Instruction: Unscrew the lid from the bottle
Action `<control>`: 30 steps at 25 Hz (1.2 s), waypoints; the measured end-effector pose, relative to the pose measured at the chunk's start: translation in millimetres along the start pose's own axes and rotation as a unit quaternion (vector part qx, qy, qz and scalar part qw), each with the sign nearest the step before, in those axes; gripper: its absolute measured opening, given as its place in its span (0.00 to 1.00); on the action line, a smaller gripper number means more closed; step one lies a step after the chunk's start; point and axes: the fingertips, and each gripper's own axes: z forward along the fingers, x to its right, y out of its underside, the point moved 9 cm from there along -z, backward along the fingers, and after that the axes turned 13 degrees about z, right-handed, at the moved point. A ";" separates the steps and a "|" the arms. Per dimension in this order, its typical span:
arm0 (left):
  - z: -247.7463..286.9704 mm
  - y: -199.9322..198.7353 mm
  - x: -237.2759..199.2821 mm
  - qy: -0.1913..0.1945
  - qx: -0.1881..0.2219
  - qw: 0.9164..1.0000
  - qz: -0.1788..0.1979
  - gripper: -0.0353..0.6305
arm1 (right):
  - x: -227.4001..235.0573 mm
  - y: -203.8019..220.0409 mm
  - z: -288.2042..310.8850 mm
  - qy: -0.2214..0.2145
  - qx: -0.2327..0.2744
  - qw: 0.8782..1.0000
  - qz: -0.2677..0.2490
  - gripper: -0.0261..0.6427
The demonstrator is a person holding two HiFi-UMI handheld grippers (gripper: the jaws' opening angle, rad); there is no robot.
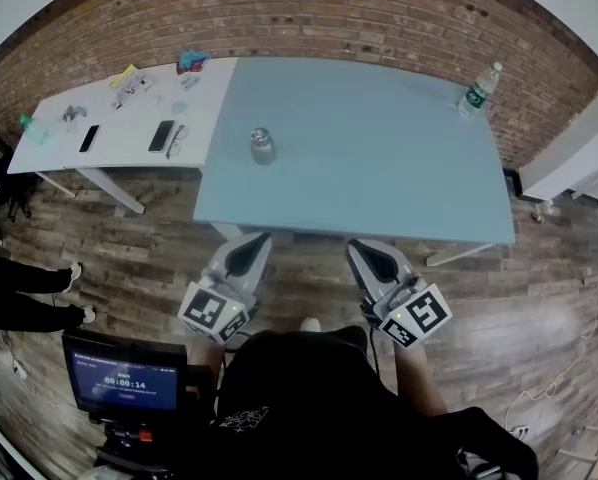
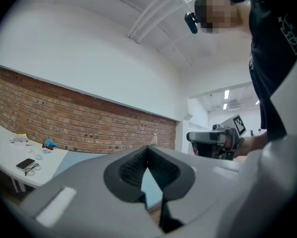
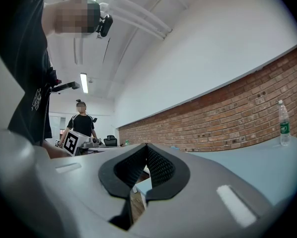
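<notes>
Bottle first: a small squat clear bottle with a greyish lid (image 1: pixel 262 146) stands upright and alone on the left half of the pale blue desk (image 1: pixel 379 178). It is set out in open space, probably so that both claws can come at it from the near side, and its lid looks to be on. At far left a white desk (image 1: pixel 109 158) butts against the blue one and carries only bystander clutter, such as two dark phones (image 1: pixel 162 135) and a pair of glasses (image 1: pixel 176 141), kept well apart from the work. Below it, over the wood-plank floor (image 1: pixel 149 253), a small screen on a stand (image 1: pixel 124 380) shows a timer. The left claw (image 1: pixel 247 255) is held level short of the desk's near edge, its ribbed pads pressed together with nothing between them. The right claw (image 1: pixel 376 260) sits just beside it in the same pose, also closed and empty. Judging by this, neither has reached the bottle, and both must open before one can steady the body and the other turn the lid. At the far right corner of the blue desk stands a tall clear plastic water bottle with a green label (image 1: pixel 479 90), near the red brick wall (image 1: pixel 329 13) that backs both desks under white plaster and strip lights.
</notes>
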 end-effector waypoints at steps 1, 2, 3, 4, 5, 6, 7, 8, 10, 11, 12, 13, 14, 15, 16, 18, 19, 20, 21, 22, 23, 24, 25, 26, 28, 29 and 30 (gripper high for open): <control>2.2 4.3 4.1 -0.002 0.001 1.000 0.004 0.05 | 4.6 3.4 -2.5 -0.004 0.001 1.000 -0.003 0.04; 4.1 8.8 8.2 -0.004 0.002 1.000 0.007 0.05 | 9.2 7.1 -5.0 -0.007 0.002 1.000 -0.005 0.04; 5.6 13.1 11.8 -0.006 0.003 1.000 0.008 0.05 | 13.5 10.5 -7.2 -0.010 0.003 1.000 -0.007 0.04; 6.7 16.9 14.3 -0.008 0.003 1.000 0.007 0.05 | 17.0 12.9 -8.4 -0.012 0.003 1.000 -0.008 0.04; 7.8 19.4 15.0 -0.008 0.001 1.000 0.006 0.05 | 19.7 13.9 -8.4 -0.013 0.002 1.000 -0.008 0.04; 9.2 20.1 13.7 -0.008 -0.001 1.000 0.006 0.05 | 21.6 13.4 -6.9 -0.013 0.001 1.000 -0.006 0.04; 10.9 19.4 10.6 -0.007 -0.003 1.000 0.005 0.05 | 23.1 11.8 -4.1 -0.013 0.001 1.000 -0.004 0.04; 12.9 17.9 6.7 -0.008 -0.004 1.000 0.005 0.05 | 24.1 9.6 -0.6 -0.013 -0.001 1.000 -0.002 0.04; 16.4 14.3 1.0 -0.011 -0.006 1.000 0.004 0.05 | 25.7 6.1 4.7 -0.015 -0.004 1.000 0.000 0.04; 17.4 13.3 0.1 -0.012 -0.006 1.000 0.003 0.05 | 26.5 5.4 5.8 -0.016 -0.006 1.000 0.000 0.04; 17.5 13.3 0.2 -0.013 -0.007 1.000 0.003 0.05 | 27.3 5.2 6.2 -0.017 -0.008 1.000 0.000 0.04; 16.8 14.3 0.4 -0.013 -0.008 1.000 0.003 0.05 | 27.8 5.7 6.6 -0.018 -0.010 1.000 0.000 0.04; 15.3 15.8 0.3 -0.014 -0.009 1.000 0.003 0.05 | 27.9 6.6 7.5 -0.019 -0.010 1.000 -0.001 0.04; 13.4 17.4 -0.3 -0.016 -0.010 1.000 0.003 0.05 | 27.8 7.5 8.8 -0.020 -0.010 1.000 -0.001 0.04; 11.6 18.6 -1.3 -0.018 -0.011 1.000 0.002 0.05 | 27.4 8.2 10.3 -0.021 -0.010 1.000 -0.002 0.04; 9.5 20.1 -3.1 -0.020 -0.012 1.000 0.003 0.05 | 26.9 8.6 13.0 -0.024 -0.010 1.000 -0.003 0.04; 8.9 20.5 -3.6 -0.021 -0.012 1.000 0.003 0.05 | 27.0 8.6 14.1 -0.026 -0.010 1.000 -0.003 0.04; 8.5 20.6 -3.9 -0.022 -0.013 1.000 0.003 0.05 | 27.1 8.6 14.8 -0.027 -0.011 1.000 -0.003 0.04; 8.2 20.6 -3.9 -0.024 -0.015 1.000 0.002 0.05 | 27.4 8.8 15.3 -0.028 -0.011 1.000 -0.003 0.04; 7.9 20.7 -3.8 -0.026 -0.015 1.000 0.001 0.05 | 27.8 9.1 15.6 -0.028 -0.011 1.000 -0.002 0.04; 8.0 20.6 -3.6 -0.026 -0.015 1.000 0.001 0.05 | 28.1 9.4 15.7 -0.028 -0.012 1.000 -0.002 0.04; 8.4 20.4 -3.6 -0.026 -0.014 1.000 0.002 0.05 | 28.3 9.5 15.7 -0.028 -0.012 1.000 -0.001 0.04; 8.9 20.3 -3.7 -0.025 -0.013 1.000 0.003 0.05 | 28.6 9.6 15.9 -0.028 -0.012 1.000 -0.002 0.04; 9.2 20.4 -3.9 -0.024 -0.012 1.000 0.004 0.05 | 28.8 9.6 16.1 -0.028 -0.012 1.000 -0.002 0.04; 9.4 20.6 -4.1 -0.024 -0.012 1.000 0.004 0.05 | 28.9 9.4 16.3 -0.028 -0.011 1.000 -0.003 0.04; 9.2 20.4 -4.0 -0.024 -0.013 1.000 0.004 0.05 | 28.7 9.2 15.9 -0.027 -0.010 1.000 -0.003 0.04; 9.2 20.2 -4.0 -0.023 -0.013 1.000 0.003 0.05 | 28.4 8.9 15.4 -0.026 -0.009 1.000 -0.002 0.04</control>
